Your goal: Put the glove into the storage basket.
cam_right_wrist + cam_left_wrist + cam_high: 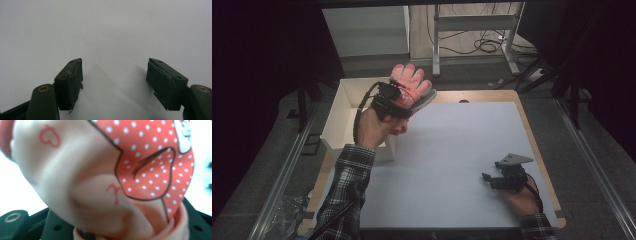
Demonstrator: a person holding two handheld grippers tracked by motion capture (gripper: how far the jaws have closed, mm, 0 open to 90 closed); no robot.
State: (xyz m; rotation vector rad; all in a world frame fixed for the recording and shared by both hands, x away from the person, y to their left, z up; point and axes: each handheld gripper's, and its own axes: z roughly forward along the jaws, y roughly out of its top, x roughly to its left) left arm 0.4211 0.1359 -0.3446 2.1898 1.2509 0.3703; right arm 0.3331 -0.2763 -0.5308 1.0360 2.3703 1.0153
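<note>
We hold a pink glove [411,82] up in the left gripper [398,99], its fingers clamped on the cuff end so the glove fans upward and clear of the surface [447,150]. Up close in the left gripper view the glove [100,175] shows pale pink fabric with a red dotted patch, bunched where the grip bites. It hangs above the near right corner of the white box [343,107], which sits at the left edge of the surface; we judge it is lifted this high so it clears the box wall. Our right gripper [494,179] rests low near the right front corner, its fingers [68,83] spread wide with nothing between them, kept out of the way. The whole middle of the surface lies open, giving plenty of room to set the glove down without nearing an edge.
</note>
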